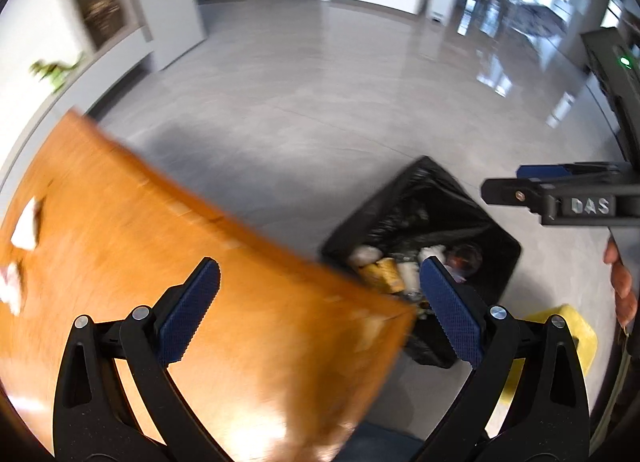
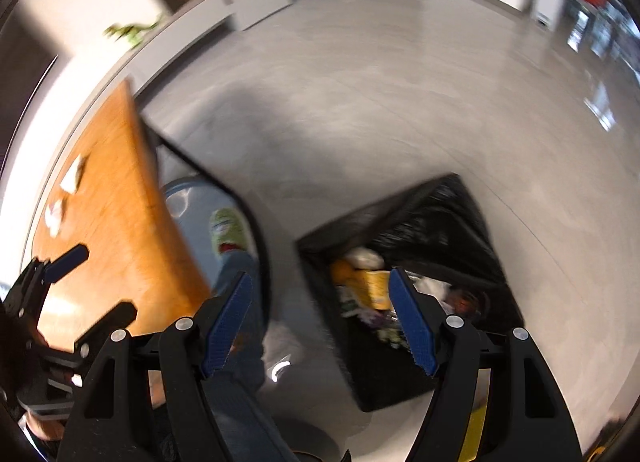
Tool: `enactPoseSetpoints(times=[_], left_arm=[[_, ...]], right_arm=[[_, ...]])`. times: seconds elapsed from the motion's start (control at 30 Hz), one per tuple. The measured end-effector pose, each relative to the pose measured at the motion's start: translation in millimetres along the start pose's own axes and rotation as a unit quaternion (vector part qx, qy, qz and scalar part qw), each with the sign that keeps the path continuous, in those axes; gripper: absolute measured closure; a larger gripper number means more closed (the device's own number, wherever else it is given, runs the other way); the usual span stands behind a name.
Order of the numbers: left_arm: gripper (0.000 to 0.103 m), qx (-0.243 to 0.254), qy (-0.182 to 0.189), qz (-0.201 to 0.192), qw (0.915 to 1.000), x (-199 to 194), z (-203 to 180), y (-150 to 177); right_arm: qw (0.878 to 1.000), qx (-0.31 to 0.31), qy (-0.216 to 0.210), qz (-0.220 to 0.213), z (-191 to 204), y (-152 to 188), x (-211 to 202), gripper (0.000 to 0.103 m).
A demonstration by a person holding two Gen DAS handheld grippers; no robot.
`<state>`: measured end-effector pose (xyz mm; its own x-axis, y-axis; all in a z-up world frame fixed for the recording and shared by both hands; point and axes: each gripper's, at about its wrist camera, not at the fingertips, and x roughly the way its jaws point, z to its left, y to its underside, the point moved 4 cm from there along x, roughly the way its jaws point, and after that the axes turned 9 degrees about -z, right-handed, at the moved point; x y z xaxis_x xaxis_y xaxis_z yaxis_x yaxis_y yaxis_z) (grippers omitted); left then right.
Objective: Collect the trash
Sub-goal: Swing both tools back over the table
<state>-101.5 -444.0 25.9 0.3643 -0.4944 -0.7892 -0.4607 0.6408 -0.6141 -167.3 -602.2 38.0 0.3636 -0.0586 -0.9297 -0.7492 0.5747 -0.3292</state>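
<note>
A: Trash, item one: crumpled white tissues, two or three pieces, lying at the far left of the wooden table. More trash, already binned: yellow wrapper, white wads, a dark round object, all inside the bin.

B: Bin location?

A: Bin with black liner, on the grey floor, just beside the table's right corner. In the right wrist view it sits under and ahead of the right gripper.

B: Grippers?

A: Left gripper: jaws wide apart, nothing between them, hovering over the table corner and bin edge. Right gripper: jaws likewise apart and empty, above the bin. Both views are blurred.

B: Handling notes for the tissues?

A: Judged very light, soft, easily crushed; no breakage risk. They look loose and flat in places, so a pinch on a raised fold or the bulkiest crumple should hold better than a thin edge. Likely to flutter or slip out if gripped weakly. The table looks smooth, so a piece may slide as the pads close.

B: Status?

A: Some trash is in the bin; tissues remain on the table, well apart from both grippers. Probable next step is a reach leftward across the table.

B: Other entries?

A: A yellow object on the floor beside the bin; identity unclear. A green toy figure on the ledge by the wall.
</note>
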Motion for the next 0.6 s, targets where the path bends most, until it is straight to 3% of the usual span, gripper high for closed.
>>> enactPoseSetpoints(times=[0.3, 0.47, 0.6], left_arm=[[0.006, -0.095, -0.064, 0.002, 0.9935, -27, 127, 35], [0.006, -0.144, -0.110, -0.001, 0.9835, -45, 198, 57], [0.006, -0.185, -0.157, 0.003, 0.9700, -55, 263, 74]], right_arm=[[0.995, -0.081, -0.052, 0.020, 122, -19, 33, 0.031], [0.990, -0.107, -0.090, 0.024, 184, -28, 51, 0.031], [0.984, -0.138, -0.105, 0.034, 234, -32, 69, 0.031]])
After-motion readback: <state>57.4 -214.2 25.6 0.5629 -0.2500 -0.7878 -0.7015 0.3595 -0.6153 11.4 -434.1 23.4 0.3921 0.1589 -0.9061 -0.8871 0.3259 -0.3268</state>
